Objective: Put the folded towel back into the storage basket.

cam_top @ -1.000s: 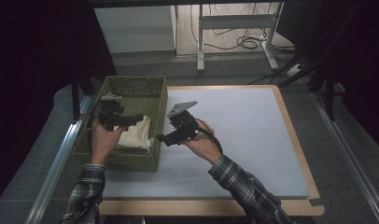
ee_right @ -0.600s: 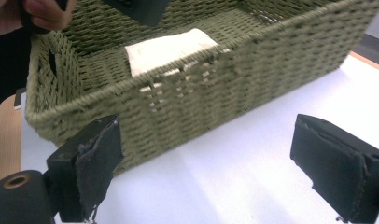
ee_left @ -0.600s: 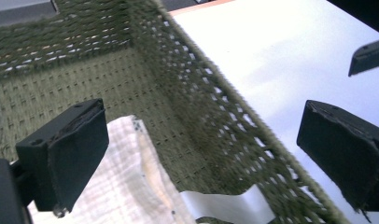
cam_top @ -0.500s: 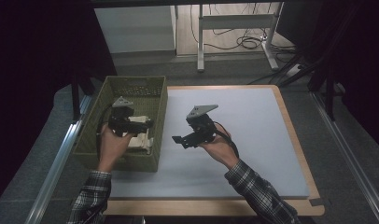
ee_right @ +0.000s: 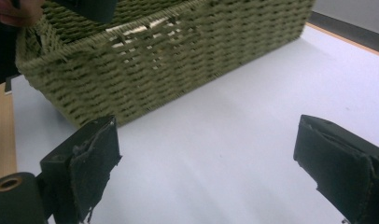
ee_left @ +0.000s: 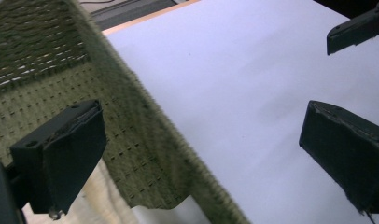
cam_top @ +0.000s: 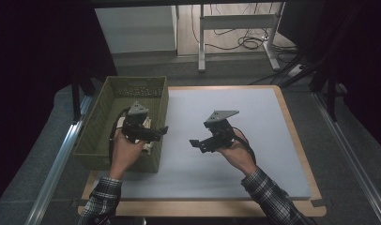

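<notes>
Green woven basket (cam_top: 97, 133), table's left edge: I see pale cloth (ee_left: 101, 203) inside, mostly hidden by my left gripper (cam_top: 153, 132). Left gripper above basket's right wall, wide open, empty. Right gripper (cam_top: 198, 144) over white mat (cam_top: 254, 122), wide open, empty.
</notes>
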`<state>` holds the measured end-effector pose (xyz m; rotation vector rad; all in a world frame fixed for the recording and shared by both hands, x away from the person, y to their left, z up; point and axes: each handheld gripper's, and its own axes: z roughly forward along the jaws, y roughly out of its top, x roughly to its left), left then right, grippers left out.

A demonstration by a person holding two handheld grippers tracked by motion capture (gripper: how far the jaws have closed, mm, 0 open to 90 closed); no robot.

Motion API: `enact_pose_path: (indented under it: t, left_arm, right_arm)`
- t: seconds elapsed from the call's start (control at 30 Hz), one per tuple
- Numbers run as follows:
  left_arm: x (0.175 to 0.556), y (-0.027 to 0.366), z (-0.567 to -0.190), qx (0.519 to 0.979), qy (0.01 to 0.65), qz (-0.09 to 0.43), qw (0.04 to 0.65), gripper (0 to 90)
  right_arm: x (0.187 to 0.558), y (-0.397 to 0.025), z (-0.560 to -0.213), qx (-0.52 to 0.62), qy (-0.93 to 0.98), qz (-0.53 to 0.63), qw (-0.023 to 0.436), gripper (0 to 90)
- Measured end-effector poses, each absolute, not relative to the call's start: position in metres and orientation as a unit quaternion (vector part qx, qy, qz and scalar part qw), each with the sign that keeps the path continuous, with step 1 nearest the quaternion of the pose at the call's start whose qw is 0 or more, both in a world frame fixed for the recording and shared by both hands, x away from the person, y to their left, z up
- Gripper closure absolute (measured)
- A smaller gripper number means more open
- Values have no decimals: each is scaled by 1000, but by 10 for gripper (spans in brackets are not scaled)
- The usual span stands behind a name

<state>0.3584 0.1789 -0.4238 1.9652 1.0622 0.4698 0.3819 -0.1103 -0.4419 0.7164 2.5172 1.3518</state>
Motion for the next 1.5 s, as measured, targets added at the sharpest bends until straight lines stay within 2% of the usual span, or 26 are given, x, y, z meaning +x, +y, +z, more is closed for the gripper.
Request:
enact_pose_path:
  t: [0.3,0.57,0.73,0.83,1.3,1.5]
  left_arm:
    - [353,150,-421,799,397,188,411,6]
    - [351,123,-424,805,381,166,423,5]
    - [344,106,-424,807,366,184,425,4]
    - [342,101,-424,805,364,169,437,3]
    - [335,64,-452,807,346,130,460,2]
    - [326,58,-461,809,338,146,459,2]
  right_arm:
    - [376,-140,-447,256,848,452,106,70]
    - [370,-164,-451,267,845,449,112,70]
    - [366,-181,-456,276,843,447,116,70]
    - [365,-189,-457,281,841,448,117,71]
    - [350,-245,-463,314,825,450,134,70]
    - [342,-260,-465,322,822,448,141,70]
